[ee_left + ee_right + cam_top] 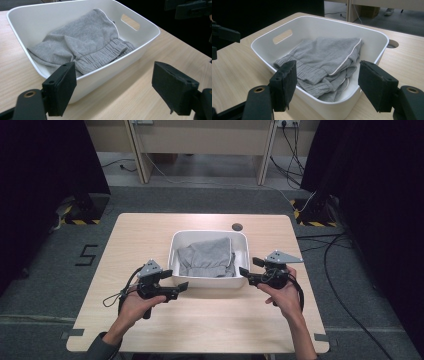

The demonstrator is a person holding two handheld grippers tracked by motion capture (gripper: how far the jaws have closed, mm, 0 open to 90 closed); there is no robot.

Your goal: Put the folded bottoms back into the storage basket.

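A white plastic bin [209,282] stands mid-table, and a crumpled grey garment [207,257] with an elastic waistband lies inside it. My left gripper [176,279] hovers at the bin's near left corner, jaws open and empty. At the near right corner my right gripper [249,266] is open too. In the left gripper view, the gripper [113,67] frames the bin's wall [147,27] and the garment [85,42]. From the right gripper view, that gripper [328,65] faces the bin's rim [269,42] and the garment [324,55].
The wooden table [150,235] has a round cable hole [237,226] behind the bin. Cables [345,285] trail over the floor on the right. A desk frame [200,140] stands beyond the table, with dark curtains on both sides.
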